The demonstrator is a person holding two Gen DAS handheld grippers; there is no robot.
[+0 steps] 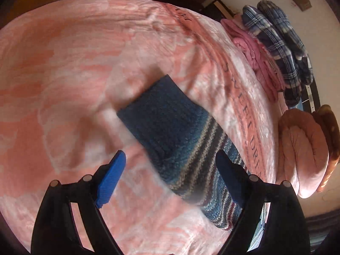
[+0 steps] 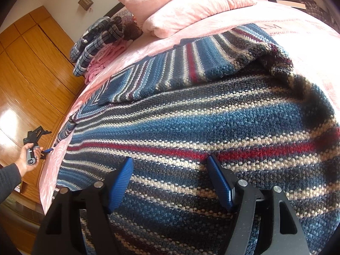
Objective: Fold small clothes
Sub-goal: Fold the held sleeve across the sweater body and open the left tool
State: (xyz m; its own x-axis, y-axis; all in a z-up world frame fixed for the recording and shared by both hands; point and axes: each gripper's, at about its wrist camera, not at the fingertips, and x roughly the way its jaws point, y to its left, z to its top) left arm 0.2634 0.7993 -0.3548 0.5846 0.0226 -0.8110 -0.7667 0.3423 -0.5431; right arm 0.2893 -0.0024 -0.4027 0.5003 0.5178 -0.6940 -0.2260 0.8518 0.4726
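Note:
A striped knit sweater (image 2: 212, 123) in blue, white, red and grey lies spread on the pink bedspread (image 2: 308, 42). One sleeve is folded across its upper part. My right gripper (image 2: 170, 163) hovers open just over the sweater's body, with nothing between its blue fingers. In the left wrist view the other sleeve (image 1: 180, 131), with a dark blue cuff, stretches out over the bedspread (image 1: 63, 74). My left gripper (image 1: 170, 165) is open above that sleeve, one finger on each side, and the image is motion-blurred. A hand (image 2: 29, 157) holds the left gripper off the bed's left edge.
Folded plaid and pink clothes (image 1: 276, 48) are stacked at the bed's far side, seen also as a clothes stack (image 2: 97, 42) in the right wrist view. Pink pillows (image 2: 187, 6) lie beyond the sweater. A wooden wardrobe (image 2: 31, 74) stands left of the bed.

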